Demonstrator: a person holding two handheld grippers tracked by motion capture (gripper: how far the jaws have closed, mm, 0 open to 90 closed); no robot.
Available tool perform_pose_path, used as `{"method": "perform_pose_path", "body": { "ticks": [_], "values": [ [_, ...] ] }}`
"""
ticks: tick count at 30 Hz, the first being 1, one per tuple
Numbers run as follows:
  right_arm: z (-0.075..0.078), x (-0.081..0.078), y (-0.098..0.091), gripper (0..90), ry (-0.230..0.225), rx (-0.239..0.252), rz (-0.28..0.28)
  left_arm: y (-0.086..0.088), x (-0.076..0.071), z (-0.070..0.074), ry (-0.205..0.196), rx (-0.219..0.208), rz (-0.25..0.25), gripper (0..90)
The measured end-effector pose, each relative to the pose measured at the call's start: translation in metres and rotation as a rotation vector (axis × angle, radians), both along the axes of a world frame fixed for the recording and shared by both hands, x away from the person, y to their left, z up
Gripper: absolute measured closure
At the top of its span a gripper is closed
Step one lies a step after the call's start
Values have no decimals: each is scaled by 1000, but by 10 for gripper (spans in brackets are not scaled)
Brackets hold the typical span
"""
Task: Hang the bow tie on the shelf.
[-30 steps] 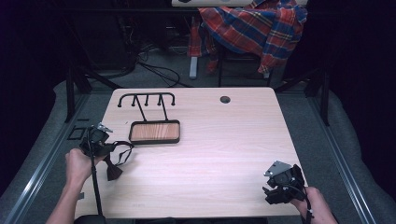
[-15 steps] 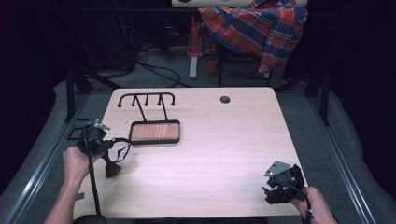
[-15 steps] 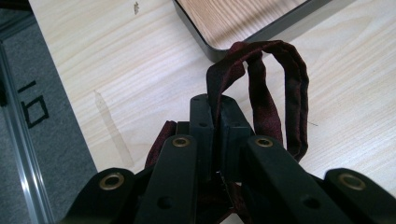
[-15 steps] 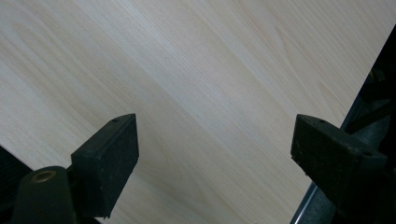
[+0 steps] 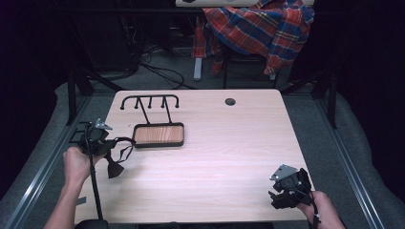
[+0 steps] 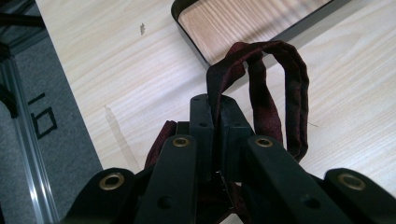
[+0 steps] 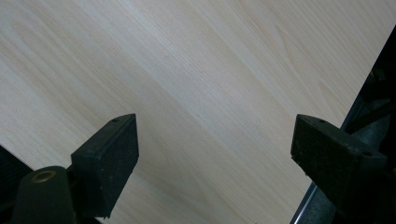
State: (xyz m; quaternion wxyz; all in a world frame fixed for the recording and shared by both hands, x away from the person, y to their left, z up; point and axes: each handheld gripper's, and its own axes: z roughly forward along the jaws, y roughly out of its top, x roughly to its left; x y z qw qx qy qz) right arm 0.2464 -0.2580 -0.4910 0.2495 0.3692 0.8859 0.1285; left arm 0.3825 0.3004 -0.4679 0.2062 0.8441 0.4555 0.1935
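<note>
- Left gripper [image 5: 102,143] clamping dark-red necktie [image 6: 275,88], loop dangling toward hook stand [image 5: 150,101] just beyond wooden tray [image 5: 158,135].
- Right gripper [image 5: 285,193] gaping empty, resting well apart across bench [image 5: 229,152].

The left claw [image 5: 98,143], clamped on a dark red tie [image 5: 114,168], has been drawn slightly back from the tray [image 5: 158,135] toward the left edge of the bench [image 5: 215,157], and the hand [image 5: 76,162] that carries it has been shifted a little with it. The tie's hanging end has been carried along and is now seen dangling closer to the near-left part of the bench, with its loop trailing between claw and tray.
</note>
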Motion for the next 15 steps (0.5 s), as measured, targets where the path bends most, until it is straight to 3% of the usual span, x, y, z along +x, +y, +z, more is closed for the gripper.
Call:
{"method": "perform_pose_path", "body": {
  "ticks": [15],
  "values": [
    [0, -1, -1, 148, -3, 3, -7, -3, 3, 16, -56, -19, -1, 859]
  ]
}}
